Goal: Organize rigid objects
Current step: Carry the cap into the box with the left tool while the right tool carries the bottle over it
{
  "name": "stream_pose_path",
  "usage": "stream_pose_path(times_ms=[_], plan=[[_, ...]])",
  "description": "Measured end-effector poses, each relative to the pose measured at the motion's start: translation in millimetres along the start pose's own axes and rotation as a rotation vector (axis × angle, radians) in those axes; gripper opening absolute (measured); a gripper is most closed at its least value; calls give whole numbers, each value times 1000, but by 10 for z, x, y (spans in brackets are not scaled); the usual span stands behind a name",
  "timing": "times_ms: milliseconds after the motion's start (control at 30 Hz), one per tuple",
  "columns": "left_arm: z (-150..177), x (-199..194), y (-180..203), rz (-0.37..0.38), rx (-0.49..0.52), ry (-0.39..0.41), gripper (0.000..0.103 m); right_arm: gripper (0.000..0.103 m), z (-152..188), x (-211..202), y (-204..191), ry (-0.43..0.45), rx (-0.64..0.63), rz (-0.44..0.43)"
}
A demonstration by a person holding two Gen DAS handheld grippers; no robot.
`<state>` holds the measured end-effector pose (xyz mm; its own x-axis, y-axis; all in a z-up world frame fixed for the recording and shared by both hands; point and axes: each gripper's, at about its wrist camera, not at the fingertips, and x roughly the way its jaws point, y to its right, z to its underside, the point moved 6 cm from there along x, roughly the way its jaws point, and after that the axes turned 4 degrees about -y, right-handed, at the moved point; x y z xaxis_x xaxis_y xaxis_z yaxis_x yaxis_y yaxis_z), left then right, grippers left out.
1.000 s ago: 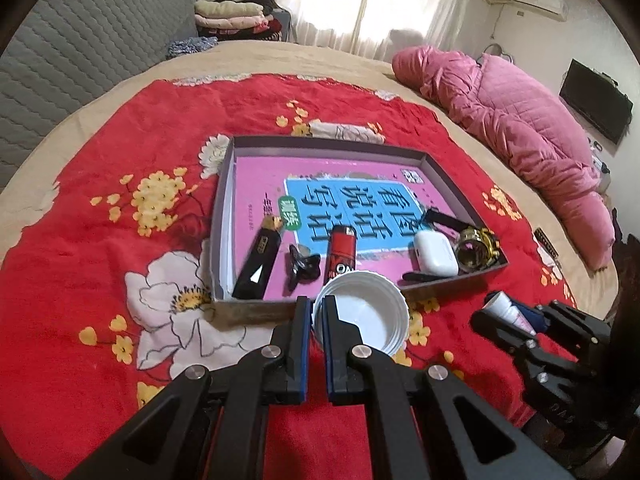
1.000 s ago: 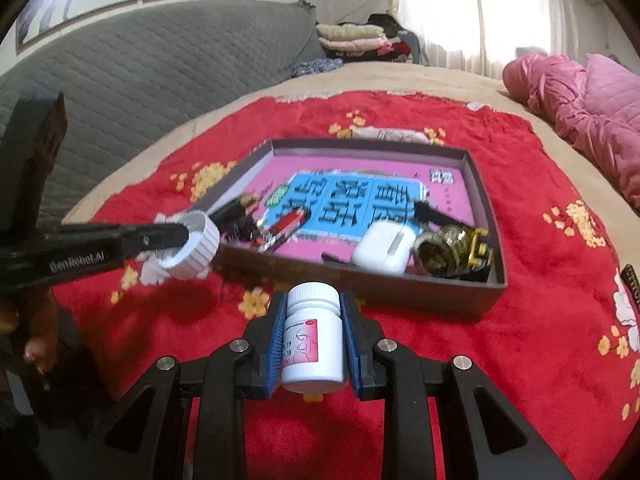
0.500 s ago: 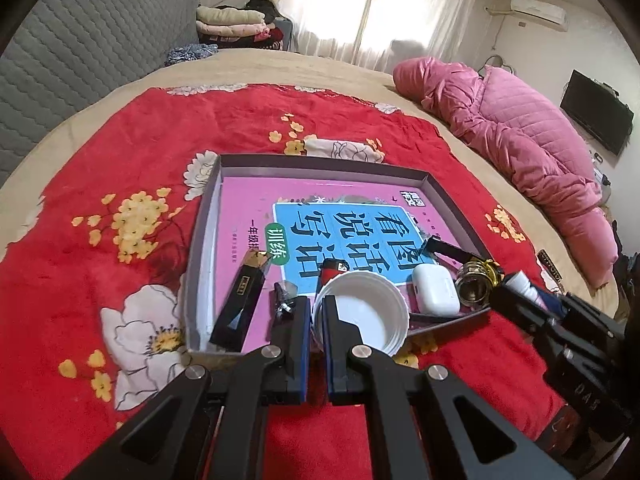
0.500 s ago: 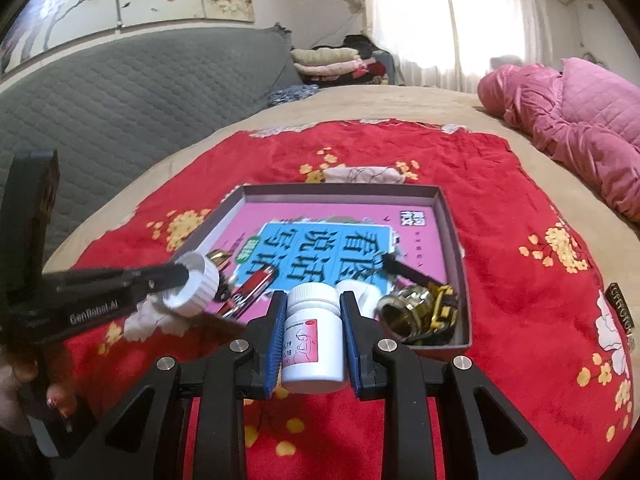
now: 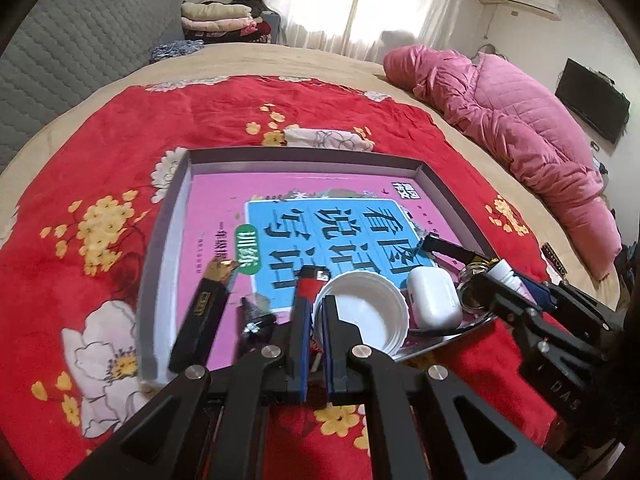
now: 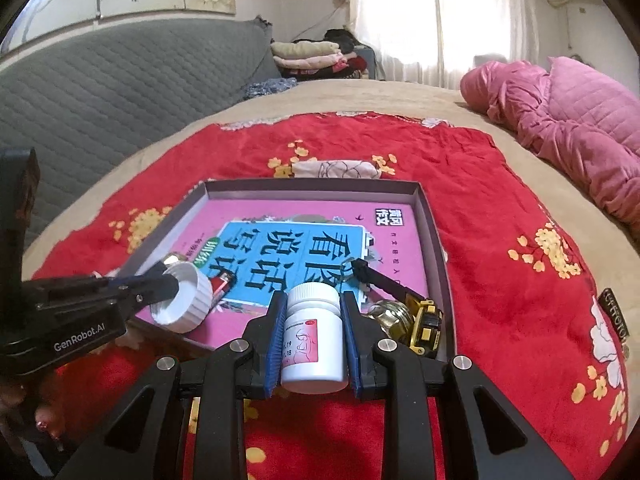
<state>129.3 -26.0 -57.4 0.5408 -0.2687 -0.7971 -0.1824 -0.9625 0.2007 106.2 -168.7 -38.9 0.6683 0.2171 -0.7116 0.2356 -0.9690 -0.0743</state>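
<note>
- Left wrist view: the left gripper [image 5: 316, 320] is clamped right down on the wall of a round white ribbed plastic cap [image 5: 362, 314], one finger inside the rim, one outside, so the cap hangs open side up over the near edge of the shallow grey cardboard tray [image 5: 160, 264].
- Under it, at six o'clock in the tray, lie a red lighter [image 5: 307, 286] and a white earbud case [image 5: 434, 298]. My read: the cap is being carried in to join them.
- A second ago the cap hung short of the tray's near wall; now it overlaps the pink book cover [image 5: 224, 200].
- Right wrist view: the right gripper [image 6: 312, 320] is part-closed, squeezing a white plastic pill bottle with a pink label [image 6: 312, 338] upright by its sides.
- A yellow-and-black tape measure [image 6: 424, 320] sits at three o'clock of it. The tray looms nearer than before.
</note>
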Motion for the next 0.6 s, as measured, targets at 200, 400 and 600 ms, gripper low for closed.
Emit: stream_pose_path(times_ms=[200, 400, 600], plan=[[-1, 126, 152, -1, 62, -10, 6, 27, 28, 78, -17, -4, -53, 20], [40, 204, 196, 7, 88, -30, 6, 27, 31, 150, -63, -7, -107, 40], [59, 285, 167, 16, 88, -57, 6, 27, 30, 214, -46, -16, -110, 52]])
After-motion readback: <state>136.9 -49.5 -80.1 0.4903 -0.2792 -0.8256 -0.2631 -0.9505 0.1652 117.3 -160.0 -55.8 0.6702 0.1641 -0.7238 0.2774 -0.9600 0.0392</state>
